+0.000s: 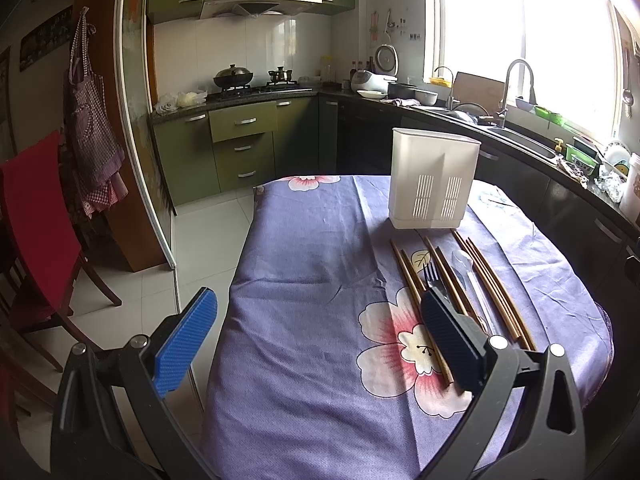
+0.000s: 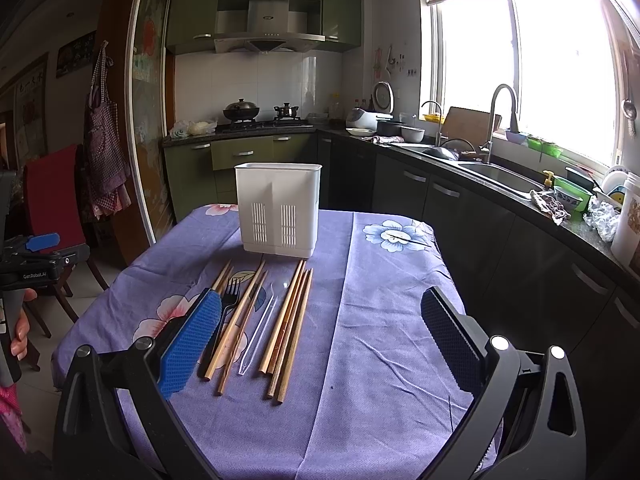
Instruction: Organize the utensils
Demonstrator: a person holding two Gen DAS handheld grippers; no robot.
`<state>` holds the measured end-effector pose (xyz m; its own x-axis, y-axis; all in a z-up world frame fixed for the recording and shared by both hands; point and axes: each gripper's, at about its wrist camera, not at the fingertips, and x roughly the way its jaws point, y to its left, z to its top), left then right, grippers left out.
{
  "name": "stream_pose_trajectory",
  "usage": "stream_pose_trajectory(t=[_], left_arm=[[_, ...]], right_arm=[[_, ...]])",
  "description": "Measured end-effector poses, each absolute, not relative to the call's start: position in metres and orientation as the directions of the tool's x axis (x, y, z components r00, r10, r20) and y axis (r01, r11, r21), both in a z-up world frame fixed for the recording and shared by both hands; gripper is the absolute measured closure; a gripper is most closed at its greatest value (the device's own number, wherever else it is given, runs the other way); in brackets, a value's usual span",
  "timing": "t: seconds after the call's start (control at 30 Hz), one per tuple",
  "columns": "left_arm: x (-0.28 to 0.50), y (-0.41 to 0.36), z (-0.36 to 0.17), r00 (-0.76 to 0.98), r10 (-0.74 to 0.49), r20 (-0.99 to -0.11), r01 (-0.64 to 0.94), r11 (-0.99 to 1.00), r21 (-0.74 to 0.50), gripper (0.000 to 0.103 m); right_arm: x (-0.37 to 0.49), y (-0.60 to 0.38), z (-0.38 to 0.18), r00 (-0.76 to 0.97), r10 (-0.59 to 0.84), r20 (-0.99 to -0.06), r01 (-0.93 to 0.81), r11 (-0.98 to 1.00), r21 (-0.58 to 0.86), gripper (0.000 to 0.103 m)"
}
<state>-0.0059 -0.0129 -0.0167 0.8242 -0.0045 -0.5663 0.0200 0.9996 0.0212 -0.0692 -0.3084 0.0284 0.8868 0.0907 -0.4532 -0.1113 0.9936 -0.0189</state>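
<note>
The right hand-held gripper (image 2: pixel 320 344), jaws spread wide and holding nothing, hovers low in the frame above the purple flowered tabletop (image 2: pixel 392 320), its blue left pad just beside a row of utensils. The left hand-held gripper (image 1: pixel 318 340) is likewise released and empty in its own view, its right pad close to the same row; in the right wrist view it also shows at the left edge, held by a person's hand (image 2: pixel 20 332).

The wooden chopsticks (image 2: pixel 288 328), a black fork (image 2: pixel 231 292) and a clear plastic spoon (image 2: pixel 260 328) all lie loose side by side at centre frame. Beyond them, toward the upper middle, stands the white utensil holder (image 2: pixel 279 210), upright. What can be seen of its top shows nothing inside.

By these views the sorting has not begun: every piece remains to be lifted and dropped into the holder.
</note>
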Motion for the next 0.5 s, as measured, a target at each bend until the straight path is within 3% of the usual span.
stream_pose_trajectory(t=[0.5], left_arm=[[-0.0044,-0.0121,-0.0163,0.821,-0.008,-0.571,0.022,1.0,0.017,0.006]], right_arm=[[-0.0677,-0.3071,0.0267,0.886,0.093,-0.455,-0.113,0.993,-0.017,0.004]])
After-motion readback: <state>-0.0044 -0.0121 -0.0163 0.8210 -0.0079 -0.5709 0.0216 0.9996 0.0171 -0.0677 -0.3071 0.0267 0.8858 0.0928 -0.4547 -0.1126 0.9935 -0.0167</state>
